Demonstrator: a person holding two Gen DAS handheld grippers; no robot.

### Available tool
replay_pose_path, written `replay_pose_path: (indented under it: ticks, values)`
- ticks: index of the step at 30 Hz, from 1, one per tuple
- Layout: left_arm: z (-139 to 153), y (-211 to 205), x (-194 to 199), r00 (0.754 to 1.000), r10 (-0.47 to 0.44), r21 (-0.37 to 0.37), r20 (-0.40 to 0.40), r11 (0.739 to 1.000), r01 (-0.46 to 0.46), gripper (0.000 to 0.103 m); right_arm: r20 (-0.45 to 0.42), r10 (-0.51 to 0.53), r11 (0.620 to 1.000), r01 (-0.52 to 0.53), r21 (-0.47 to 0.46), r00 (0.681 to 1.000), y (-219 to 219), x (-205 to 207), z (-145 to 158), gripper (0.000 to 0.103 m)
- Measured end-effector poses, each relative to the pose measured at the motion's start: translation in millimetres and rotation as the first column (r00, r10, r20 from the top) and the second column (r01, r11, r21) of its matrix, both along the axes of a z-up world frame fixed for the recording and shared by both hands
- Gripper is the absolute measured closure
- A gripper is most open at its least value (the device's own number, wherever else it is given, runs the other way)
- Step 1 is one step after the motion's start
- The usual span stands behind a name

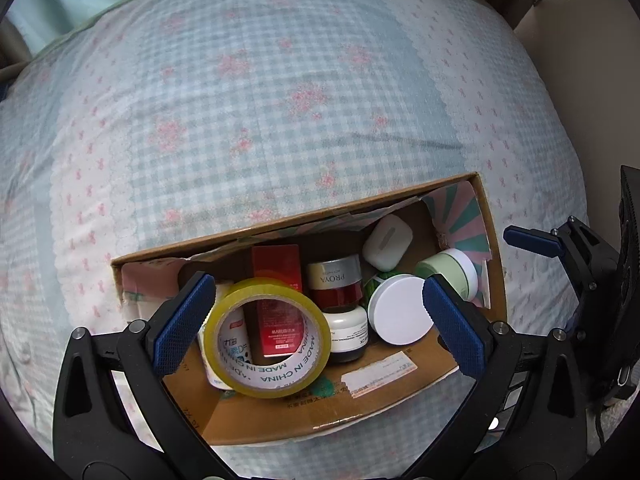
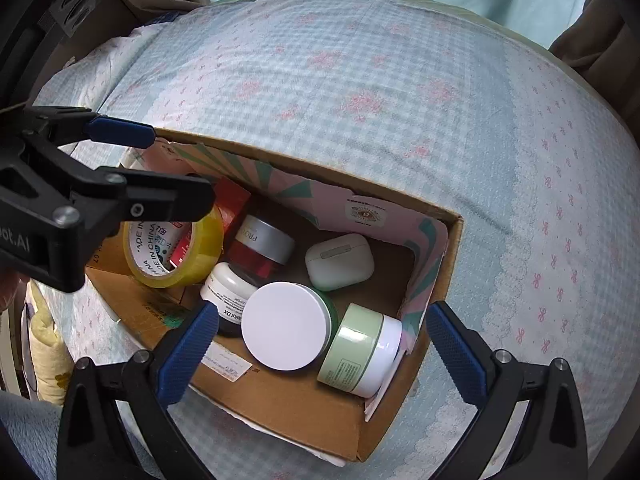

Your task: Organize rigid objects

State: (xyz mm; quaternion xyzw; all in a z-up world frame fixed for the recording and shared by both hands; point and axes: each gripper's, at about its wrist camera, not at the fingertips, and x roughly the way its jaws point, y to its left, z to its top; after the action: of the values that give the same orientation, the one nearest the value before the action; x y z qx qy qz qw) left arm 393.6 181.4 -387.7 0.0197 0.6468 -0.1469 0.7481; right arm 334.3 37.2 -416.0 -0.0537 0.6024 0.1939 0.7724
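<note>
While both grippers hang over it with fingers spread wide and nothing between them, the box (image 2: 304, 408) sits on the bed (image 1: 280, 80), a soft checked quilt that could let it tip if a gripper leans on a wall. All the rigid things lie inside it.

The tape (image 1: 267, 338) stands on edge between the left gripper (image 1: 320, 320) fingers, apart from both, leaning on the red carton (image 1: 278, 304); a nudge could roll it over. In the right wrist view the left gripper crosses above the tape, so the two tools could knock together in the crowded box.

The white-lidded jar (image 2: 285, 326) lies tilted against the green jar (image 2: 360, 350), which rests on its side below the right gripper (image 2: 322, 350), just beside the end wall. Either could slide if bumped.

The red jar (image 2: 260, 246) and black-based jar (image 2: 226, 292) press close together, leaving little room for fingers. The earbud case (image 2: 340, 260) sits loose near the far wall.
</note>
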Motion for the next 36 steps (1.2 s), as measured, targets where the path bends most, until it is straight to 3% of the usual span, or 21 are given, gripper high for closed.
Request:
replay_pose_path:
  ticks: [11,20,27,32,36]
  values:
    - [60,4,-44,0.993,-0.005,-0.017,0.114,1.000,0.007,0.000,0.093,-0.039,0.999,0.040,-0.009,0.995,-1,-33,54,0.000]
    - [151,20,-105,0.963,0.037,-0.069,0.266,0.997,-0.019,0.000,0.172,-0.114,0.993,0.114,0.010,0.979,-8,-88,139,0.000]
    - [249,36,-170,0.874,0.108,-0.107,0.473,0.992,-0.065,0.000,0.284,-0.221,0.975,0.220,0.039,0.933,-30,-136,234,0.000]
    - [310,34,-214,0.798,0.173,-0.125,0.577,0.985,-0.123,0.000,0.373,-0.329,0.943,0.321,0.087,0.868,-49,-170,303,0.000]
    - [346,21,-248,0.739,0.217,-0.160,0.637,0.976,-0.149,0.000,0.459,-0.321,0.944,0.320,0.083,0.828,-56,-195,342,0.000]
